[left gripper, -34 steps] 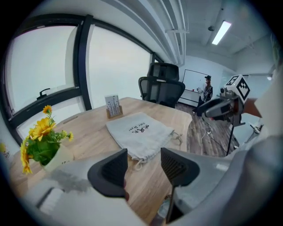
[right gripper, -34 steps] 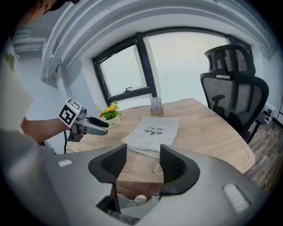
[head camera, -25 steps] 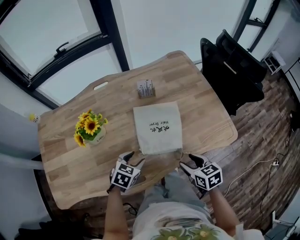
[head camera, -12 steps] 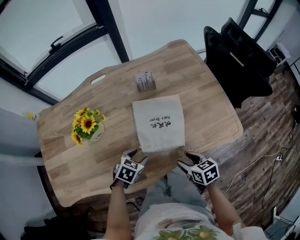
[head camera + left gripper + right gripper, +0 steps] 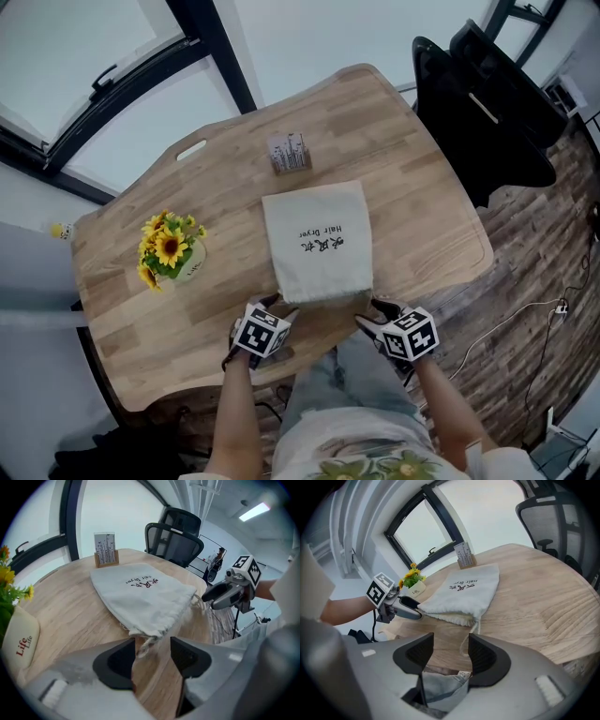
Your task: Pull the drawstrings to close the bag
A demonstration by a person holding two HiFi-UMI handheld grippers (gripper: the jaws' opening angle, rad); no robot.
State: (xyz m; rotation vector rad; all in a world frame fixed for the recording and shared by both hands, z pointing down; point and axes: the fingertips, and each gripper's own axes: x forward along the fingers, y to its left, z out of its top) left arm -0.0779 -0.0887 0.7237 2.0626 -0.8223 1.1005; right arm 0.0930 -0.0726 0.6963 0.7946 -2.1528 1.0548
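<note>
A pot of sunflowers (image 5: 171, 251) stands toward the bench's (image 5: 412, 187) left edge and a small card stand (image 5: 290, 153) sits near the far edge, just beyond the bag. Both are apart from the bag. One black office chair (image 5: 487, 103) stands off the bench's right corner. The single cloth bag (image 5: 316, 242) lies flat mid-bench, its gathered mouth toward the near edge, with bare wood on both sides. Two drawstring ends trail from the mouth's corners. The left gripper (image 5: 152, 648) is parted around the left cord (image 5: 145, 644) without pinching it. The right gripper (image 5: 451, 651) is likewise apart, with the right cord (image 5: 466, 641) hanging between its jaws.
</note>
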